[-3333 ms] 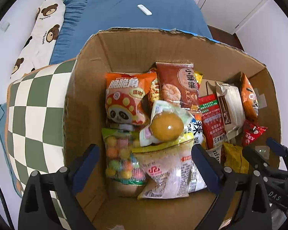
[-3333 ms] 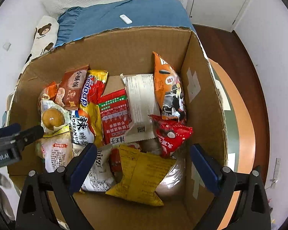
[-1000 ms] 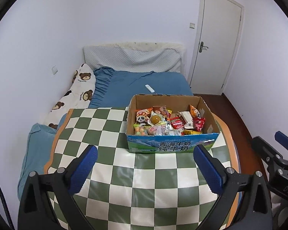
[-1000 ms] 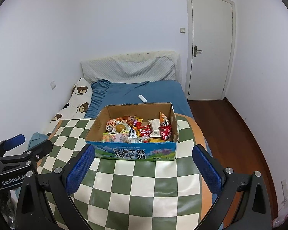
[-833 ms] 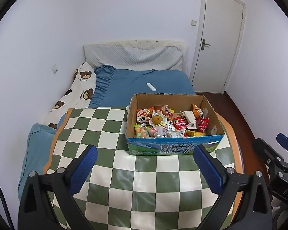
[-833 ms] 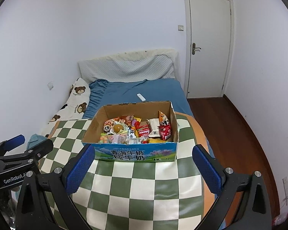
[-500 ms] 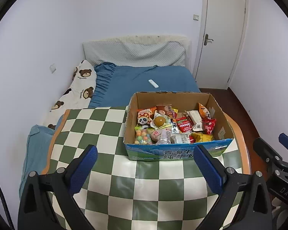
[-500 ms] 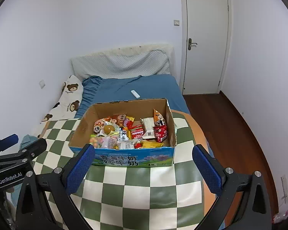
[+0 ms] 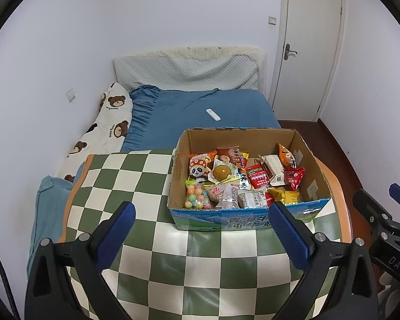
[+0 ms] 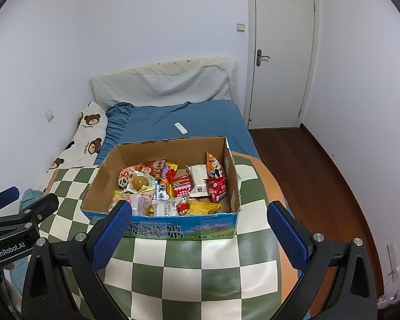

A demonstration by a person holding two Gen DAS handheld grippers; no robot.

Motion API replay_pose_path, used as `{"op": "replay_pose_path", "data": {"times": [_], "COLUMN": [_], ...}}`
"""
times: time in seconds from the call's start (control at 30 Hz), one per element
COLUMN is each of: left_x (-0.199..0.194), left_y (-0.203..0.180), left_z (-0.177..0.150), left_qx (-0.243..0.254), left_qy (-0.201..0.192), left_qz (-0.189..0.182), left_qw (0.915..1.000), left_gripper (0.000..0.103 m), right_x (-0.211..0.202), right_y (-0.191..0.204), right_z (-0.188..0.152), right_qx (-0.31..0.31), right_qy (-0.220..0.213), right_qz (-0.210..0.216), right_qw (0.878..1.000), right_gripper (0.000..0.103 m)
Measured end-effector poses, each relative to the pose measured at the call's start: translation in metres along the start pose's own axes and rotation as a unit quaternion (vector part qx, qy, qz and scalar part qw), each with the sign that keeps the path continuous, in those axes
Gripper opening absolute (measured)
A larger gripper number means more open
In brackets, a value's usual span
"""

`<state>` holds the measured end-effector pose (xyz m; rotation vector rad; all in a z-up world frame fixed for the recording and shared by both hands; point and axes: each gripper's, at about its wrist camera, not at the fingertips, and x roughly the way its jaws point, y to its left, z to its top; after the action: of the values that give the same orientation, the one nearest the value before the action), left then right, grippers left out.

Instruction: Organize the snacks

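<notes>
An open cardboard box (image 9: 249,222) with a blue printed front stands on a round table with a green-and-white checked cloth (image 9: 136,176). It holds several snack packets, among them a panda bag (image 9: 200,166), a round yellow bun pack (image 9: 222,172) and a red pack (image 9: 294,177). The box also shows in the right wrist view (image 10: 157,230). My left gripper (image 9: 202,236) is open and empty, in front of the box. My right gripper (image 10: 198,233) is open and empty, also in front of the box and above the cloth.
A bed with a blue sheet (image 9: 200,112) lies behind the table, with a white remote (image 9: 213,114) on it and a bear-print pillow (image 9: 104,128) at the left. A white door (image 10: 280,53) and wooden floor (image 10: 320,173) are at the right.
Both grippers pulled far back from the box, out of its inside to a wide room view. In the last second they came a little nearer and the box grew larger. Both stayed open.
</notes>
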<state>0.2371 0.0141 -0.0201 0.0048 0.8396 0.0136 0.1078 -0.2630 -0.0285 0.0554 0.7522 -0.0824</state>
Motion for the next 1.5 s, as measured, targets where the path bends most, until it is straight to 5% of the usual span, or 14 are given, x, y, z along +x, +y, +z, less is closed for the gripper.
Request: {"op": "replay_pose_path", "data": {"times": [1.5], "left_x": [0.0018], "left_y": [-0.0013], "left_z": [-0.0045], "left_qx": [0.01], "left_qy": [0.012], "left_qz": [-0.01], "left_qw": [0.9998], "left_gripper": [0.102], "right_x": [-0.0004], "right_y": [-0.0001], "right_z": [-0.0042], "right_qx": [0.005], "right_qy": [0.004], "right_qz": [0.009], "right_qw": [1.0], "right_gripper": [0.103]}}
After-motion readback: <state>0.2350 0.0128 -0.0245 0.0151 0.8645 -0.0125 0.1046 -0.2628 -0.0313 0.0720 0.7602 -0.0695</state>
